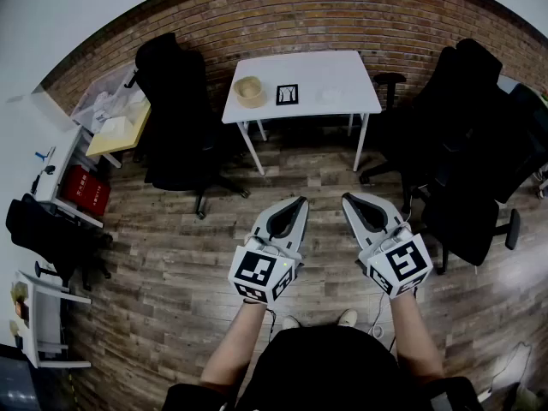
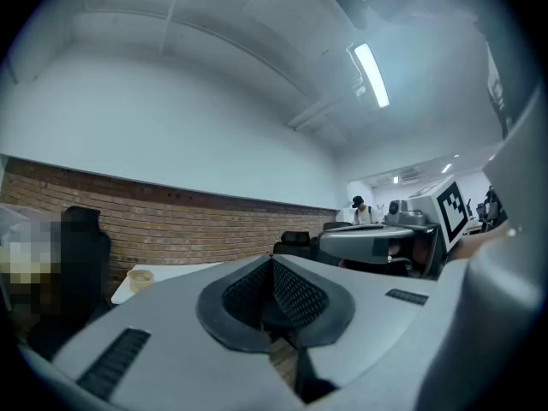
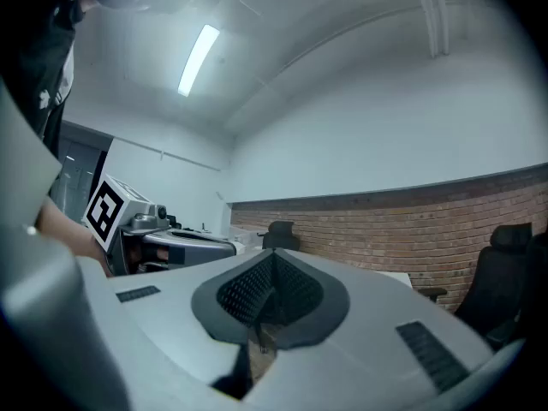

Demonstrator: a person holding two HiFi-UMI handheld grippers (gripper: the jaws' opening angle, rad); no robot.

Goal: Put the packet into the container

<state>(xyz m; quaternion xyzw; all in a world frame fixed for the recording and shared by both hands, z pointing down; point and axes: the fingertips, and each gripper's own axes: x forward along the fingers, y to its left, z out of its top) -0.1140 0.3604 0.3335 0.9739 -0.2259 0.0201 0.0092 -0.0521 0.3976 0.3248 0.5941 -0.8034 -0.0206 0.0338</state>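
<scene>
Ok, near first: left claw (image 1: 300,204) and right claw (image 1: 351,199) are both pinched shut and empty, held level over the floor (image 1: 171,264), well short of the worktop (image 1: 351,71). Far on it: round container (image 1: 250,91) left, marker card (image 1: 288,94) middle, pale patch (image 1: 330,94) right. That's probably the packet, too small to confirm. Suggest closing in, then opening one claw before reaching.

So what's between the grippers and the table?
Only bare wood floor, as the head view shows. The left gripper and right gripper are shut and empty, well short of the table. Office chairs stand off to either side.
</scene>
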